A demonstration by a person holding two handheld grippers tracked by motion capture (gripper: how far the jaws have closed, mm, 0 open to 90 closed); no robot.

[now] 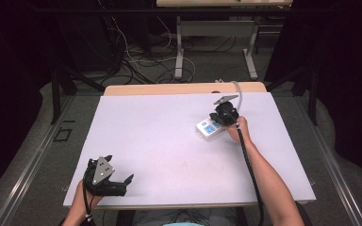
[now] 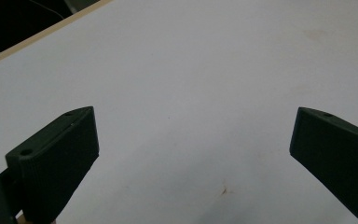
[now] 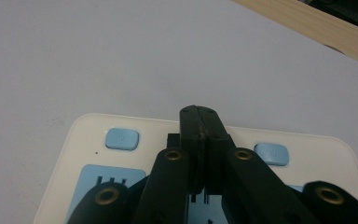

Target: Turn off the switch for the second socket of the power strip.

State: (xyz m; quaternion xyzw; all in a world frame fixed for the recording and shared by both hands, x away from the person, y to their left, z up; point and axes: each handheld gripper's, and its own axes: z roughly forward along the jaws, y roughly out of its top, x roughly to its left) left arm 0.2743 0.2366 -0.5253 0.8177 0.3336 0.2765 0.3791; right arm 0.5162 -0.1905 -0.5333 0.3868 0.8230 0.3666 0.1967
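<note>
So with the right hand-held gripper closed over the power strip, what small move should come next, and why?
Probably ease the right hand-held gripper down and press. Its jaws are shut together, tips poised over the white power strip, between the two blue switch buttons; whether they touch it yet is unclear. A closed tip suits pushing, not grasping. The left hand-held gripper rests open near the table edge.
</note>
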